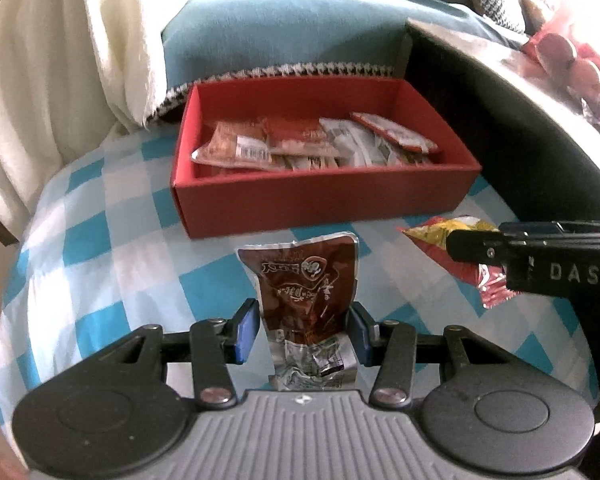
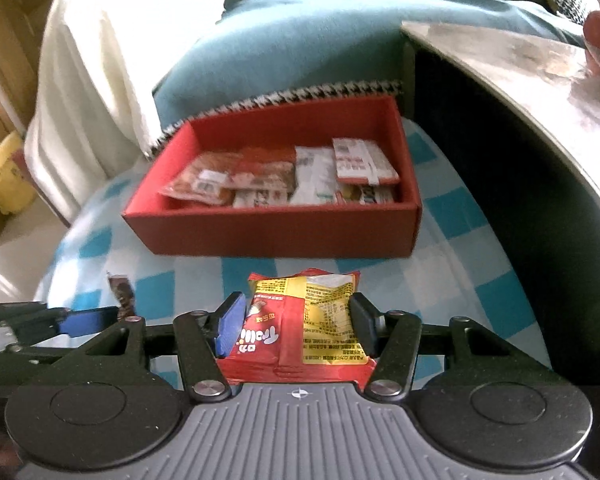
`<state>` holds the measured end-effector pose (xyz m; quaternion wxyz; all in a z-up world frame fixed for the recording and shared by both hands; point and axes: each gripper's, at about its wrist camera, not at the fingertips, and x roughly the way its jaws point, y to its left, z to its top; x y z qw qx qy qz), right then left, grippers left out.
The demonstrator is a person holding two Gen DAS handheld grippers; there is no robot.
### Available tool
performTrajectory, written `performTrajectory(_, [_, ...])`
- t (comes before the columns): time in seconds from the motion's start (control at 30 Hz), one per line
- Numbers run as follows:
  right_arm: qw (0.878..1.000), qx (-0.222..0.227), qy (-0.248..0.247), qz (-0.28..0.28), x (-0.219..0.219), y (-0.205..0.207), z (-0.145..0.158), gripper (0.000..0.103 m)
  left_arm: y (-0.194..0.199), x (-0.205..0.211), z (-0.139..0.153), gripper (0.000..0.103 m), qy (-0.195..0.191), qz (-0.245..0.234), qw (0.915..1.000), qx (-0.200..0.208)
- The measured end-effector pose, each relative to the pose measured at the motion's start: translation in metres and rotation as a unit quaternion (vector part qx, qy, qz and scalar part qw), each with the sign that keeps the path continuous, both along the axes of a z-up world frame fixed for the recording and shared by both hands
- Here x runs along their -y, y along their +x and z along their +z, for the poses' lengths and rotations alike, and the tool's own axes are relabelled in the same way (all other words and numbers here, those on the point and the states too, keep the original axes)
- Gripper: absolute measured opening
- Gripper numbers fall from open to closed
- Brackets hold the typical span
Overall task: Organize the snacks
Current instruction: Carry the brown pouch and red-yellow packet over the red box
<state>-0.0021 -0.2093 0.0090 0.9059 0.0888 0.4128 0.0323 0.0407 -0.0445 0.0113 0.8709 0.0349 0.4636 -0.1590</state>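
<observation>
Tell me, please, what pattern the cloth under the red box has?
Blue-and-white checks on the cloth, clearest in the left wrist view.

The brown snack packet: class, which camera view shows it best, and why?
The left wrist view: the brown snack packet stands full-face between the left gripper jaws, its print visible. The right wrist view shows only a sliver at its left edge.

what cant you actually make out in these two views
- Packets at the bottom of the red box: both views, covered by the packets on top.
- Lower end of the brown packet: left wrist view, behind the left gripper body.
- Most of the red and yellow packet: left wrist view, hidden by the right gripper.
- Print on the boxed packets: blurred, too small.
</observation>
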Motion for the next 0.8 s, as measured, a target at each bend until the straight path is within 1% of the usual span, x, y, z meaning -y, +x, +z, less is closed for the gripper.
performTrajectory(0.27, [1.0,0.02,0.014,0.008,-0.004,0.006,0.013,0.064,0.011,0.0,0.013,0.041,-0.006,0.009,0.9996,0.025])
performTrajectory(0.43, [0.999,0.036,0.017,0.006,-0.002,0.012,0.024,0.064,0.02,0.002,0.018,0.041,-0.005,0.012,0.9993,0.034])
performTrajectory(0.8, [0.998,0.065,0.027,-0.004,0.007,0.037,0.039,0.064,0.05,0.011,0.034,0.041,-0.001,0.022,0.9973,0.07])
